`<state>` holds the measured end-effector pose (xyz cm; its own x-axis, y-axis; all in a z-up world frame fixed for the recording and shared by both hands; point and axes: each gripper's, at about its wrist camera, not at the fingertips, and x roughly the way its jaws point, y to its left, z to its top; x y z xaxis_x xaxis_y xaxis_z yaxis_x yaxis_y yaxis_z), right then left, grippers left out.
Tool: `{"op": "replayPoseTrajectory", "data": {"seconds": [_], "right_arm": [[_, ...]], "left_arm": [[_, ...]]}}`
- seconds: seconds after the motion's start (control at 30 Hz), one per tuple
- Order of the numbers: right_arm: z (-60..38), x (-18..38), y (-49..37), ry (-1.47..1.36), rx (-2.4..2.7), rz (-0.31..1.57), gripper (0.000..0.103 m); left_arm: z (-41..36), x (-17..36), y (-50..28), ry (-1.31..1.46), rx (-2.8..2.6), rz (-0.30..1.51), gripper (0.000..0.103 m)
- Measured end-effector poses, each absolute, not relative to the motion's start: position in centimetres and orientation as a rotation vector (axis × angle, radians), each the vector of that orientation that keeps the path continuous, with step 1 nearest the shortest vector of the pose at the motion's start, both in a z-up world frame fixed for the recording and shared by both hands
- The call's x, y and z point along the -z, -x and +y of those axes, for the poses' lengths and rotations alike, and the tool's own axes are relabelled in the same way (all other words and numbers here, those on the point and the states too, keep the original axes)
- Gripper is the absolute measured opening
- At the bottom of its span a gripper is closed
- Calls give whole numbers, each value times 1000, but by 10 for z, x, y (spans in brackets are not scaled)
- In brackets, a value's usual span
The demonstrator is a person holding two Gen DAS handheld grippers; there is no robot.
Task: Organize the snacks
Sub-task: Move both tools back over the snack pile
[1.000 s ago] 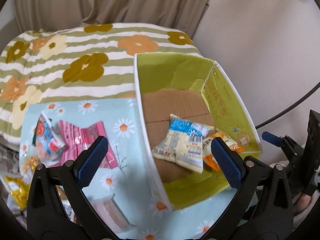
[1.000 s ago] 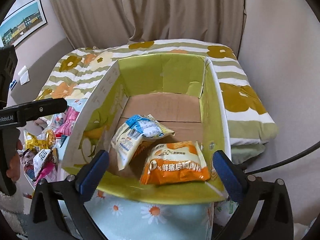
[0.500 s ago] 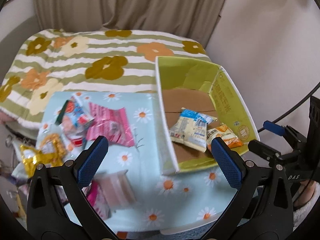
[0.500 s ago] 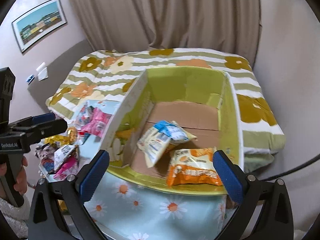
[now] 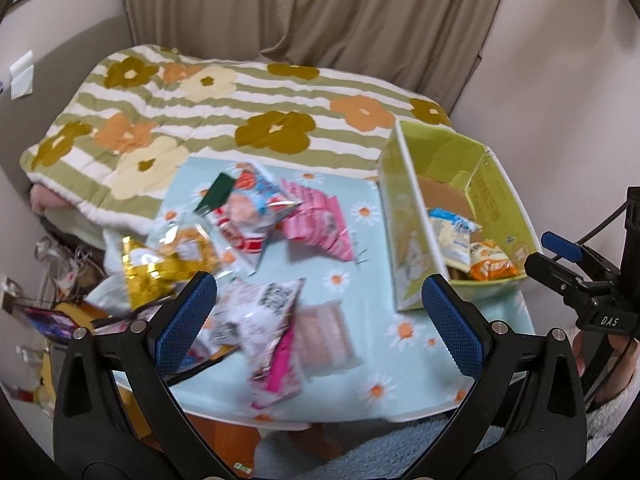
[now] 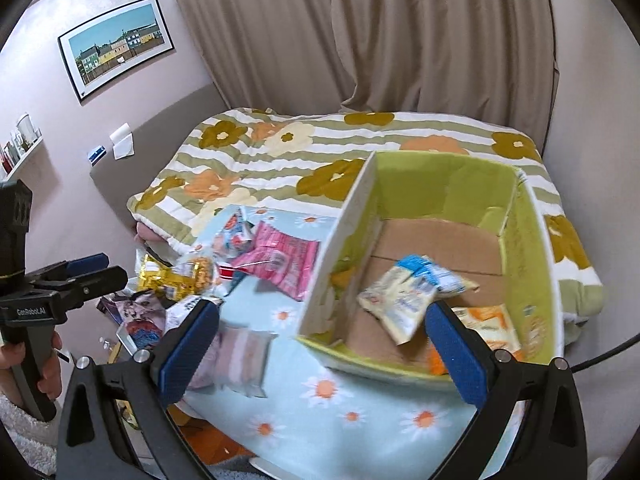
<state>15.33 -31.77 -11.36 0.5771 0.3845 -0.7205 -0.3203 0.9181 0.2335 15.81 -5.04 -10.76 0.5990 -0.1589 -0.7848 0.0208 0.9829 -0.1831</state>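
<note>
A green cardboard box (image 5: 496, 204) (image 6: 536, 240) stands at the table's right end, holding a pale blue-topped packet (image 5: 450, 236) (image 6: 408, 300) and an orange packet (image 5: 490, 266) (image 6: 486, 330). Loose snacks lie left of it: a pink striped packet (image 5: 320, 224) (image 6: 284, 256), a red-and-blue bag (image 5: 252, 208), a gold packet (image 5: 160, 268) (image 6: 160, 278), a black-and-white packet (image 5: 264, 312) and a pale pink pack (image 5: 326, 336) (image 6: 240, 354). My left gripper (image 5: 318, 320) hangs open above the loose pile, holding nothing. My right gripper (image 6: 320, 350) is open and empty above the table's near edge by the box.
The small table wears a light blue daisy cloth (image 5: 400, 356) (image 6: 340, 404). Behind it lies a bed with a striped flower blanket (image 5: 240, 112) (image 6: 320, 152), then curtains. Clutter sits on the floor at the left (image 5: 52, 320). A hand holds each gripper's handle.
Both grippers have pulled back and up from the box. The left one has swung left, so the loose snack pile now fills its view. Both stay open and empty.
</note>
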Motion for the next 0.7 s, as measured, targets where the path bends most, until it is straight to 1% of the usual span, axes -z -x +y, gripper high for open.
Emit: {"op": "replayPoseTrajectory", "data": {"seconds": [0.27,0.47,0.7], "right_arm": [[-257,138,-129,-75,-355,916,103],[-225,172,-115,-96,-309,970,103],[-199,216,-114,-60,-275,1057,103]], "left_arm": [[-7,130,-150,149,210,1004,102],[1,164,-162,117,314,1092,102],[2,207,-180,-19,369,1197,102]]}}
